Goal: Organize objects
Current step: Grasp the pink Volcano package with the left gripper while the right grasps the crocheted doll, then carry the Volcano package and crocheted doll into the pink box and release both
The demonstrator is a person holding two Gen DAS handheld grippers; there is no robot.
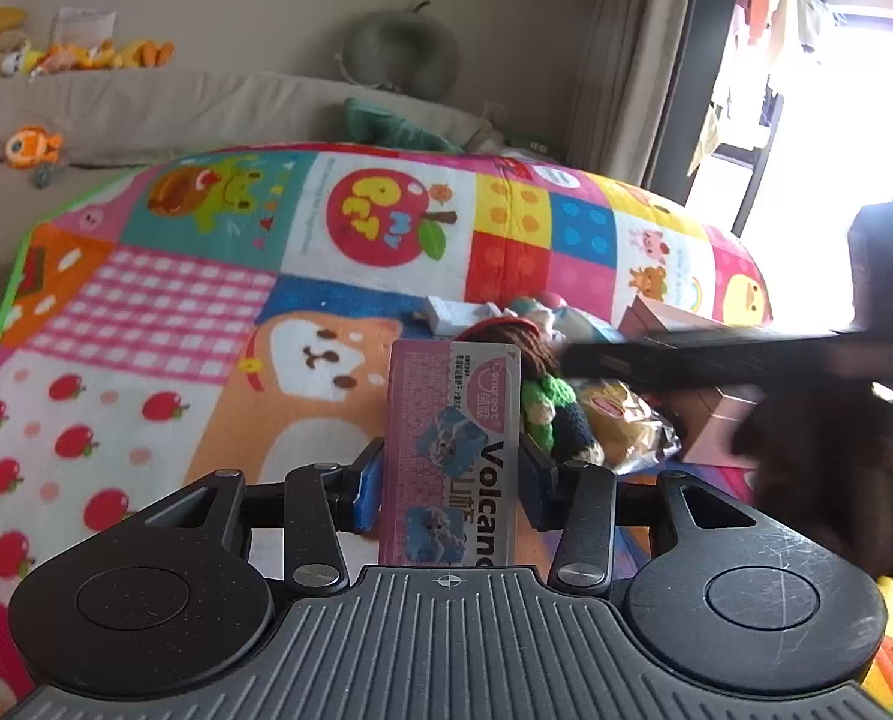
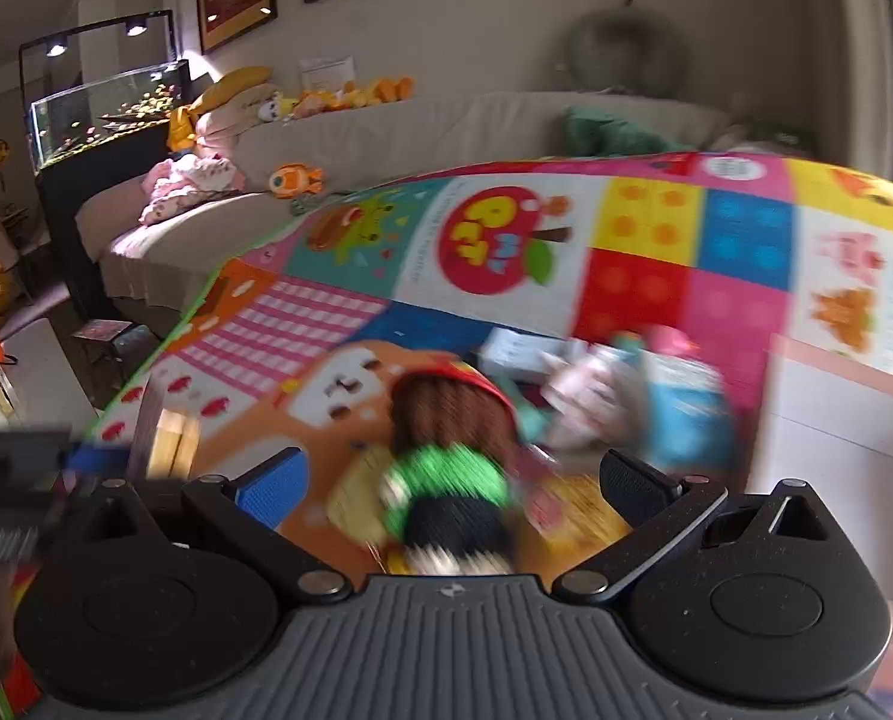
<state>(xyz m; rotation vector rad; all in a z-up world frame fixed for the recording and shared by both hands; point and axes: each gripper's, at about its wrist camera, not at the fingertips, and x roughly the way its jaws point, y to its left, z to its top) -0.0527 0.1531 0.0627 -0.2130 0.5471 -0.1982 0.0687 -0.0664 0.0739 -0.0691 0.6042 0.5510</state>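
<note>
A patchwork blanket (image 1: 218, 324) covers most of both views, its far edge running into a grey sofa (image 1: 146, 102) and its near corners cut off by the gripper bodies. On it lies a small heap of things. The right wrist view is smeared with blur, so much of the heap is hard to read there.

A pink box (image 1: 662, 315) sits at the heap's right; in the left wrist view a dark, blurred bar crosses it and hides its near side.

A knitted doll (image 2: 452, 450), brown-haired with a green and dark body, lies in the middle. The right gripper (image 2: 455, 480) stands with jaws wide apart on either side of it, the pads clear of it.

A wrapped snack (image 1: 620, 420) lies just beside the doll, part-hidden by it.

The left gripper (image 1: 449, 480) is clamped on a pink pack (image 1: 452, 450) marked "Volcano", its blue pads pressing both long edges. The pack's near end is cut off behind the gripper body.
</note>
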